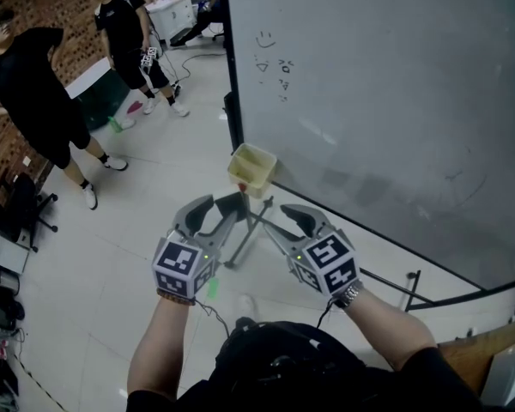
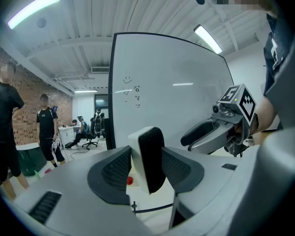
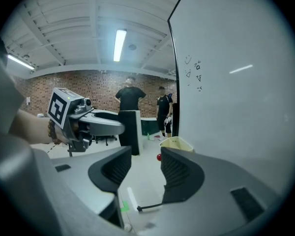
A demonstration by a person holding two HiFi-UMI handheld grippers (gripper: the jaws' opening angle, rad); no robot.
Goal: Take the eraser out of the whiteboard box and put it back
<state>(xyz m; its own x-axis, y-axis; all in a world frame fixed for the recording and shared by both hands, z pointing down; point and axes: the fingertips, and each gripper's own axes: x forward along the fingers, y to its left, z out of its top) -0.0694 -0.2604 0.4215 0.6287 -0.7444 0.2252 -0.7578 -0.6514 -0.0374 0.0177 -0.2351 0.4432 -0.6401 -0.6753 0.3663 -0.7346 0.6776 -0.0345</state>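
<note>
The eraser [image 2: 148, 159], a white block with a black felt face, stands upright between the pads of my left gripper [image 2: 146, 170], which is shut on it. From the head view, that gripper [image 1: 226, 204] hangs just below the pale yellow whiteboard box [image 1: 251, 168], which is mounted at the lower left corner of the whiteboard [image 1: 386, 101]. My right gripper [image 1: 280, 219] is beside it on the right, open and empty. In the right gripper view its jaws [image 3: 146, 168] frame the box [image 3: 176, 143], with the eraser [image 3: 130, 132] to the left.
Two people [image 1: 34, 101] [image 1: 129, 41] stand on the pale floor at the left, near desks and a brick wall. The whiteboard's metal stand legs [image 1: 240, 243] run under the grippers. A small red ball [image 3: 159, 157] lies below the box.
</note>
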